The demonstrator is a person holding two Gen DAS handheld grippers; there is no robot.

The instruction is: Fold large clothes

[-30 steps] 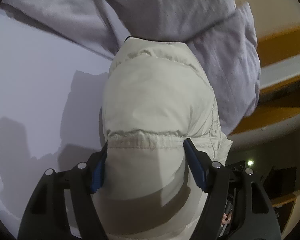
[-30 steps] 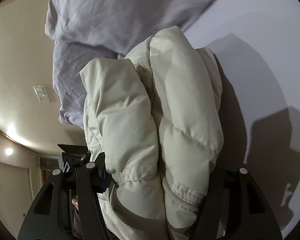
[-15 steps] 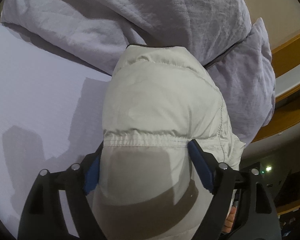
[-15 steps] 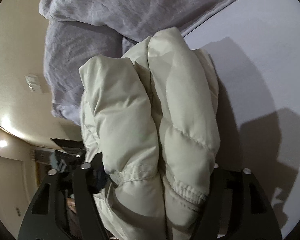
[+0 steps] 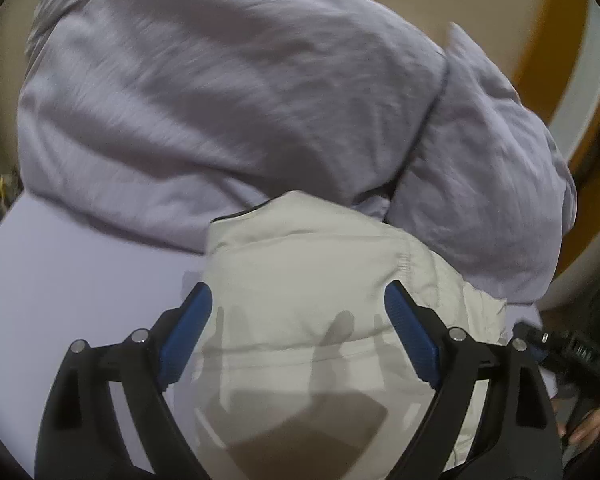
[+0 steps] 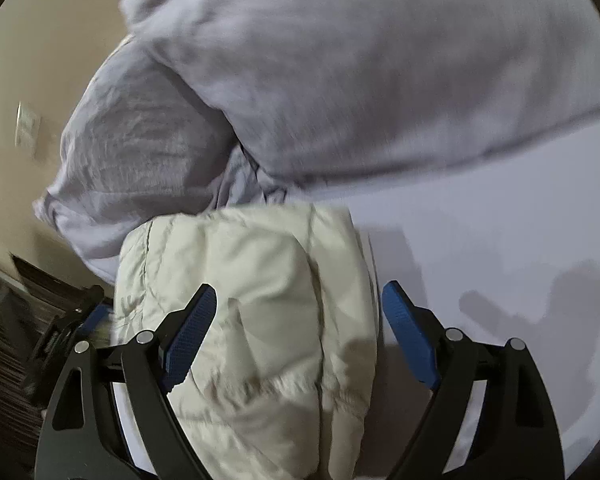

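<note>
Left wrist view: left hand-held gripper point(image 5: 298, 334) has just been opening, its blue pads now clear of the folded cream puffer jacket point(image 5: 312, 280) they squeezed a second ago; the bundle lies released at lower centre on the pale bed sheet point(image 5: 60, 280), its far end against the lilac pillows point(image 5: 236, 112) across the upper frame. Right wrist view: right hand-held gripper point(image 6: 298, 330) has likewise just been opening, pads apart and off the jacket point(image 6: 260, 280), which sits between them, lower centre-left. Judged: both ends let go, so the fold looks placed and finished.

No text, label or number can be read on anything here
</note>
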